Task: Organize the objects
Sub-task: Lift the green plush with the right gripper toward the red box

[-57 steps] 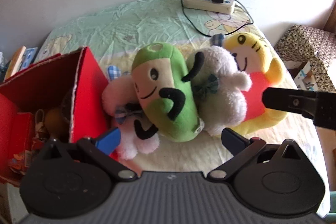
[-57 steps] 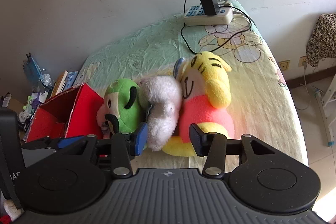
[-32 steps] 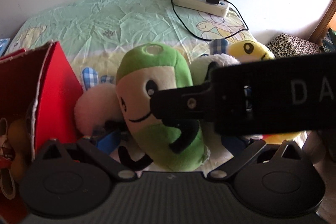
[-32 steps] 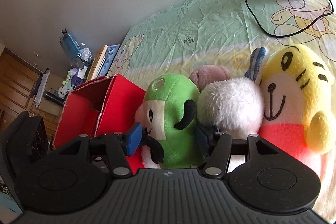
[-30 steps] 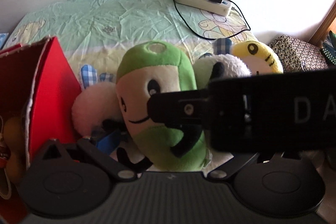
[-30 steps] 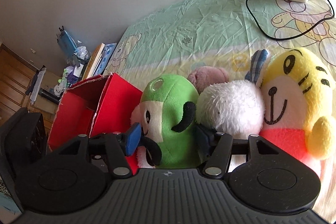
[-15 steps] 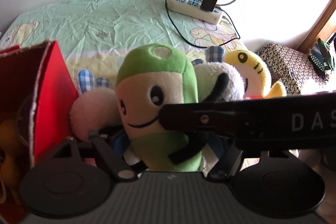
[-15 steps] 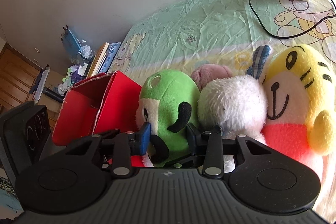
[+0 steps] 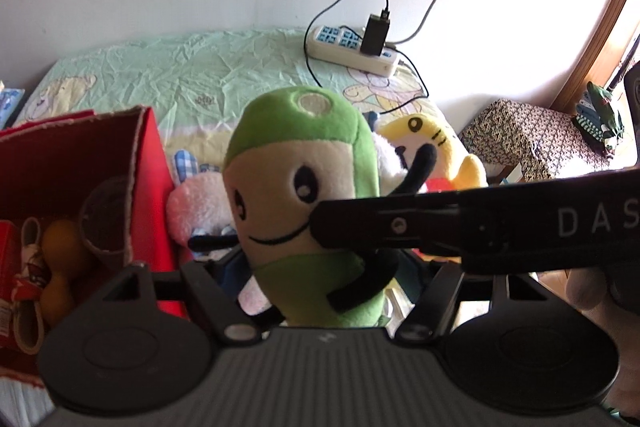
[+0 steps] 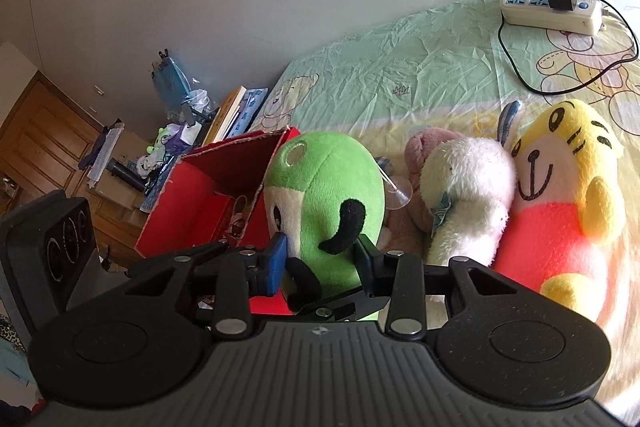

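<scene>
A green plush toy [image 9: 304,195] with a cream face and black limbs stands upright, raised off the bed. In the left wrist view my left gripper [image 9: 316,279] is shut on its lower body, the pads mostly hidden by the toy. My right gripper [image 10: 320,261] is also shut on the green plush toy [image 10: 328,203], a blue pad pressing each side. One of the right gripper's black fingers [image 9: 392,227] crosses the toy's front. An open red box [image 9: 148,155] stands just left of the toy.
Pink [image 10: 424,147], white [image 10: 468,187] and yellow [image 10: 560,187] plush toys lie side by side on the bed to the right. The red box [image 10: 224,195] holds small items. A power strip [image 10: 548,7] with cables sits at the far edge. Books and clutter lie beyond the box.
Both grippers have closed on the green plush toy and lifted it upright out of the row of toys. The other plush toys have stayed on the bed.
</scene>
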`<state>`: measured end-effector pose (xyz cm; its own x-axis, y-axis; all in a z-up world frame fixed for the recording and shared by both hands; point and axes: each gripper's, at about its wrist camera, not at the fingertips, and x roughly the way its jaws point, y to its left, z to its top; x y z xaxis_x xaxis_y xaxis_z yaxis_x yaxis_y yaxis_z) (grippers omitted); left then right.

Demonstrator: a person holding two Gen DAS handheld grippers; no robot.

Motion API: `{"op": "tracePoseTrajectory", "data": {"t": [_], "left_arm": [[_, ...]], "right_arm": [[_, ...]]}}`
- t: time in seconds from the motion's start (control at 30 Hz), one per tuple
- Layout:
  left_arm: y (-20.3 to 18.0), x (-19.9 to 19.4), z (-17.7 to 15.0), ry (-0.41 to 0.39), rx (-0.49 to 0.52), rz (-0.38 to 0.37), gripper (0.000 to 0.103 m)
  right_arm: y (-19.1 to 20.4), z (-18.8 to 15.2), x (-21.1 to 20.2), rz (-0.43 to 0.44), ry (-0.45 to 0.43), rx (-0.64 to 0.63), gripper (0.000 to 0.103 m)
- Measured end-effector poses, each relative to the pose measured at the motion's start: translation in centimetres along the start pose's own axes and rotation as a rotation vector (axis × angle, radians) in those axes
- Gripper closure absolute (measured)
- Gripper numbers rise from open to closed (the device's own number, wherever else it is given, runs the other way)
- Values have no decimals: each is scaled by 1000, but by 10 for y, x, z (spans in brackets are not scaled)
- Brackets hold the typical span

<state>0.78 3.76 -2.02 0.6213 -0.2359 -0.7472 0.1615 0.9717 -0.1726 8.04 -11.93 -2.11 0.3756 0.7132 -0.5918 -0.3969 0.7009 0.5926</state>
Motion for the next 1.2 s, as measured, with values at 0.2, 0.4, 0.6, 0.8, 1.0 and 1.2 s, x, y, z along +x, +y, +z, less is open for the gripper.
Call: {"op": "tracePoseTrajectory", "data": {"t": [0.2,0.4,0.6,0.8,1.0,1.2], "left_arm": [[4,-33,3,-77,-5,35,32],[23,-69,3,-159,-14,57,32],[67,-99,4,-206,-11,71,32],[131,-117,-1,-195,-16,119,32],[199,-117,-7,-124,-19,169,32],[241,-101,-12,-42,2,214,32]], "right_arm": [[25,-2,-9,39,-40,-56,63],[58,6,-6,69,-81,-117,63],[99,10,15,82,-111,-158,63],[140,9,64,117,-103,-156,63],[166,7,125,163,-55,-79,63],[171,4,171,188,1,22,63]]}}
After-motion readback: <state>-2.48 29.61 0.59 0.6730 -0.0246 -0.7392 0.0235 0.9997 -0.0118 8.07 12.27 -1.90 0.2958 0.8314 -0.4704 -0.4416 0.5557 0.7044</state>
